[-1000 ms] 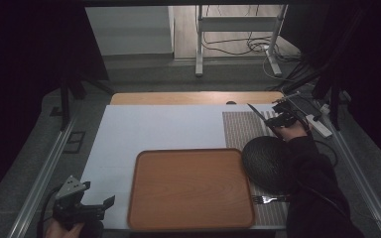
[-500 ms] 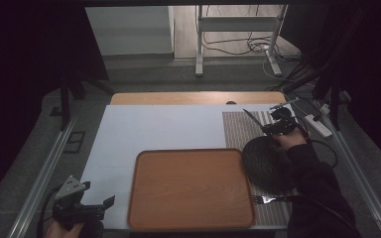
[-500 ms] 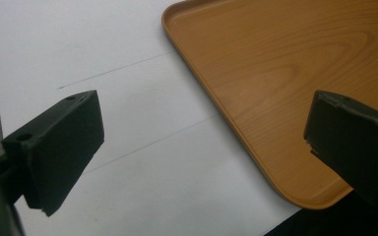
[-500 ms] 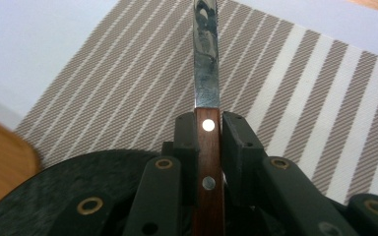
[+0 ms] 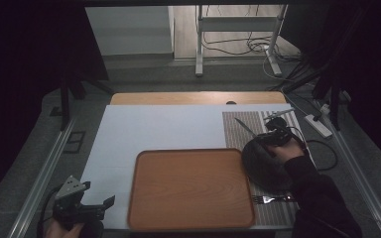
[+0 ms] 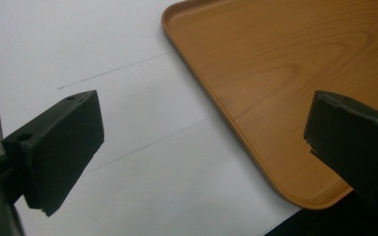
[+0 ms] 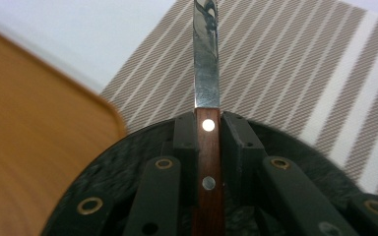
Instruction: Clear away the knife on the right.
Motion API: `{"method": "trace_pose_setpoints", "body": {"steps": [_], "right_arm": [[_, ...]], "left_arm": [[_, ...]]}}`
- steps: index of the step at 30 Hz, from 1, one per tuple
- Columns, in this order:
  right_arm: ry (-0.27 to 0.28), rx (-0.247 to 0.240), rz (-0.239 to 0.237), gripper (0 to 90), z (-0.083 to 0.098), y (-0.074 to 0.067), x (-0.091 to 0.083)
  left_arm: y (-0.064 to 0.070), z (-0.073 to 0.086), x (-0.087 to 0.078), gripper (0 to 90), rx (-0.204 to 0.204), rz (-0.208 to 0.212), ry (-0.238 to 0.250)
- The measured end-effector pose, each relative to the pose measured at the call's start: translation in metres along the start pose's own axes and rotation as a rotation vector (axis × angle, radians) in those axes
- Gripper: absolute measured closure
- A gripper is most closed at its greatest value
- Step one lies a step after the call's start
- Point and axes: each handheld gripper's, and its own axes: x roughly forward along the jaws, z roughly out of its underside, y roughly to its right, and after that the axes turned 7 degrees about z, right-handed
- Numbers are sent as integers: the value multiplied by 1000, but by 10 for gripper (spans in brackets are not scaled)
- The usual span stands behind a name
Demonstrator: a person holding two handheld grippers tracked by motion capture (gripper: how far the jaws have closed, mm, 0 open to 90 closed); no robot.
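Note:
My right gripper (image 5: 274, 135) hovers over the far rim of a dark round plate (image 5: 265, 168) on the striped placemat (image 5: 238, 130). It is shut on a knife's wooden handle (image 7: 207, 162). The steel blade (image 7: 205, 54) sticks out past the jaws, pointing up and left (image 5: 243, 126) in the high view. A wooden tray (image 5: 191, 188) lies in the middle of the white table top. My left gripper (image 5: 101, 207) stays at the near left corner, open with nothing between its fingers (image 6: 59, 142), beside the tray's corner (image 6: 285, 73).
A fork (image 5: 273, 199) lies on the placemat just in front of the plate. A pale utensil (image 5: 278, 115) rests at the placemat's far edge. A person's dark sleeve (image 5: 317, 198) reaches in at the right. Bare white surface (image 5: 154, 129) stretches left of the placemat.
My right gripper has carried the knife from the far right of the placemat toward the near side and a little left, over the plate's far rim. The left gripper has stayed still.

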Motion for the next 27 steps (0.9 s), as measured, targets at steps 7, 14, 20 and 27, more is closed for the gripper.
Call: {"method": "trace_pose_setpoints", "body": {"steps": [7,14,20,27], "right_arm": [[11,-13,-20,773,6,-12,-8],[16,-39,-40,773,14,-28,-17],[22,-62,-65,773,21,-46,-26],[25,-83,-92,773,29,-64,-34]], "left_arm": [[0,0,0,22,1,0,0],[0,0,0,22,1,-2,-1],[0,0,0,23,0,-2,-1],[0,0,0,24,1,-2,0]]}}
